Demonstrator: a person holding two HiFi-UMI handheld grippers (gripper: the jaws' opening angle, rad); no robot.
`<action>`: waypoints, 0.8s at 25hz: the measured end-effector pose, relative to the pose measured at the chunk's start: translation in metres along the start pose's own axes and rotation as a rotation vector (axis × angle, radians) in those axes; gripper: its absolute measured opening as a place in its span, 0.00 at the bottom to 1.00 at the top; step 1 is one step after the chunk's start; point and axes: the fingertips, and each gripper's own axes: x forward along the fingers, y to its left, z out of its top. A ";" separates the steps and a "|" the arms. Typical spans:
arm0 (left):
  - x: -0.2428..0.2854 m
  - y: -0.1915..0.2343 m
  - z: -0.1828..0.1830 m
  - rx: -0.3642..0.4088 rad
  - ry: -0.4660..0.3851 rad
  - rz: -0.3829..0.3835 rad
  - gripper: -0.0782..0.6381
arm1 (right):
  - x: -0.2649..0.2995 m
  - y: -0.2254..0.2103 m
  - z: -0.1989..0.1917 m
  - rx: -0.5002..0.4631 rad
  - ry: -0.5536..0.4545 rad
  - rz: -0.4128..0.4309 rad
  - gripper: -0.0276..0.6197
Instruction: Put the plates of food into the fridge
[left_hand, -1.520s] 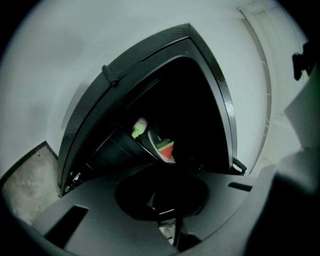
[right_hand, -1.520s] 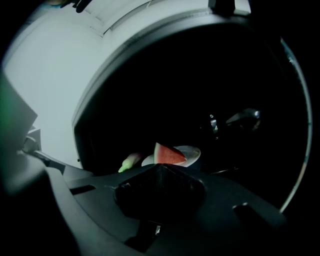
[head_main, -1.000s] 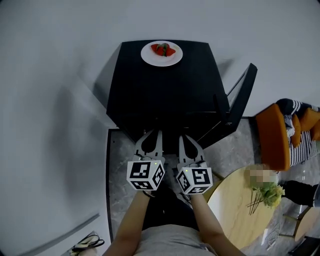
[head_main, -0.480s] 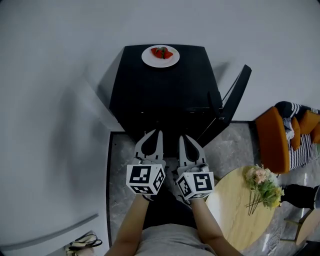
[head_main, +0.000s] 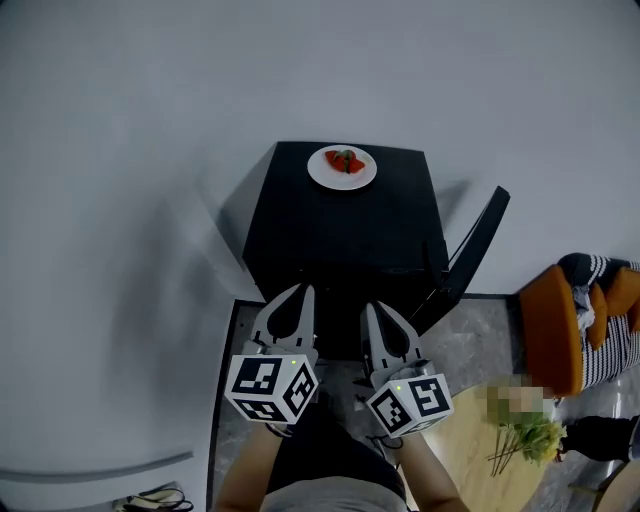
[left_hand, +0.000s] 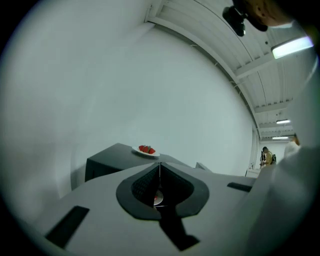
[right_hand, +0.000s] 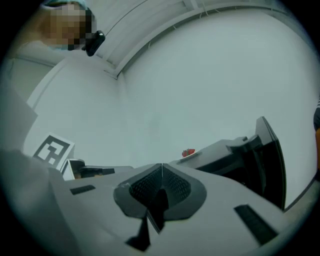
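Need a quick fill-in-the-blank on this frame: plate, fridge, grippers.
1. The plate sits on ___ of the fridge.
2. The fridge door is ___.
3. The left gripper and right gripper are both empty and ___.
Missing words: top; open; shut.

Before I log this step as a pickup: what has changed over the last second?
The left gripper and right gripper rose together toward the head camera, shut and empty; nothing taken or let go. The plate of strawberries stays on top of the fridge, its door still open.
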 end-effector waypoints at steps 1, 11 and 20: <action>0.000 0.005 0.011 -0.030 0.001 0.006 0.12 | 0.005 -0.001 0.007 0.029 0.025 0.003 0.06; 0.072 0.059 0.083 -0.100 0.212 -0.095 0.12 | 0.098 -0.041 0.070 0.291 0.422 0.064 0.07; 0.226 0.128 0.075 -0.400 0.622 -0.196 0.13 | 0.225 -0.137 0.065 0.541 0.708 -0.043 0.07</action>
